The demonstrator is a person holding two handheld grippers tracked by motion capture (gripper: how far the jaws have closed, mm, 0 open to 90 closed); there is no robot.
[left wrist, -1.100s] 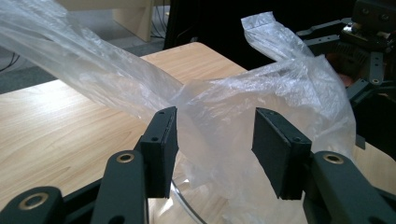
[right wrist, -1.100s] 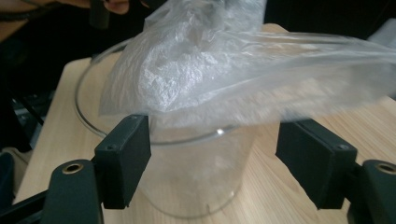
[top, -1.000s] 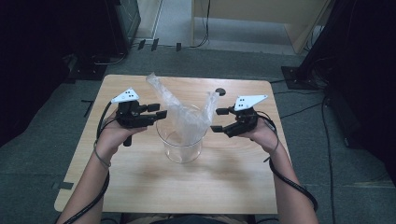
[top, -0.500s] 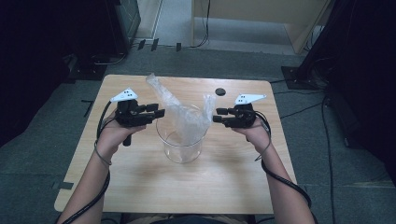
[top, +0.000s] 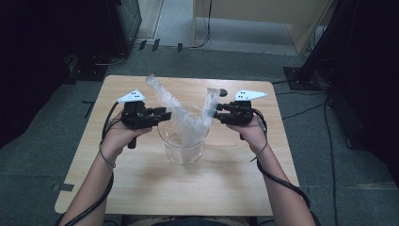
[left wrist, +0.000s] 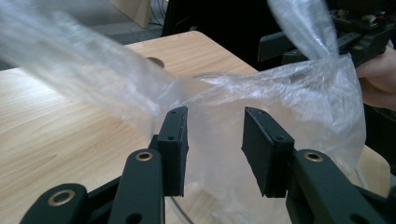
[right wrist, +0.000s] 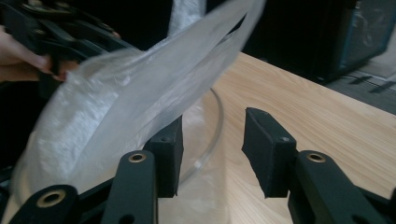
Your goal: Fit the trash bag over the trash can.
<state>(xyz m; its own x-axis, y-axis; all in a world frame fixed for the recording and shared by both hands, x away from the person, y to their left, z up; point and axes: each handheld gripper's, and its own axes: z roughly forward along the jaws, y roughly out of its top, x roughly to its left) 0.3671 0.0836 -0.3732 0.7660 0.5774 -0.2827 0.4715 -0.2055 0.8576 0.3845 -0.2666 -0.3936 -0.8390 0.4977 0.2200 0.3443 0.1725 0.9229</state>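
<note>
Clear plastic bag (top: 188,125) sits inside a clear glass bowl (top: 182,151) near mid-table, its two loose flaps rising out in a V, one toward the far-left, one toward the far-right. Film is see-through and motion-blurred in both gripper views, so exact bag edges are hard to trace; bowl rim shows as a thin arc only, lower wall partly masked by film. Left gripper (top: 165,114) is level at the bowl's left rim; jaws have just been closing but a gap remains. In the left gripper view (left wrist: 215,149) film lies between and beyond the pads, no pad seen pressing it: released, not grasping. Right gripper (top: 217,113) is level at the right flap; its jaws have also just narrowed, gap remains. In the right gripper view (right wrist: 212,151) the flap drapes over the left-hand pad and hides its top; contact there can't be confirmed; the other pad is bare, with tabletop seen through the gap. No grasp seen. Small dark disc (top: 223,92) on the far side of the wooden table (top: 141,188), partly behind the right flap. Person's forearms cut off at the bottom edge of the high view. Room: broad bare wood on the near half; bowl well apart from all table edges; right hand closer to the right edge. Surroundings are dark, detail poor.
</note>
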